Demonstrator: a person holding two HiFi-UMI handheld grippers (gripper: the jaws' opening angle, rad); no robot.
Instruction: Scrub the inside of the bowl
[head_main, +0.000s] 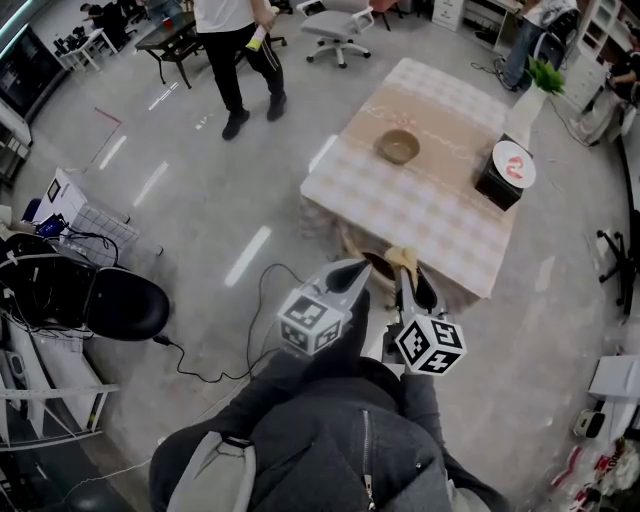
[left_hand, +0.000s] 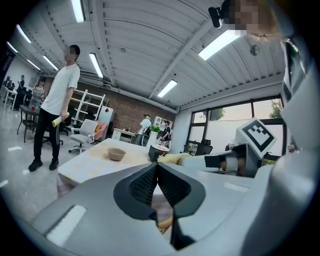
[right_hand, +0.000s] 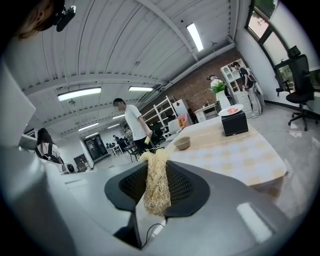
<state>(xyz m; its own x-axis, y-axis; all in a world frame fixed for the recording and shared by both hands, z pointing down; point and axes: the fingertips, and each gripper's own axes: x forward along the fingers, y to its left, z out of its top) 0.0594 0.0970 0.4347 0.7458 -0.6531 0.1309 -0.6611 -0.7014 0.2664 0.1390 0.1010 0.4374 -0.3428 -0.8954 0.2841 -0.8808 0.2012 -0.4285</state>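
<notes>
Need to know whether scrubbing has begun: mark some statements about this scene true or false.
1. The right gripper is shut on a fibrous scrubber. True.
2. The left gripper holds the bowl. False: its jaws are shut on nothing; the bowl stands on the table.
3. The scrubber is inside the bowl. False: it is in the right gripper's jaws, apart from the bowl.
4. A black box stands on the table. True.
</notes>
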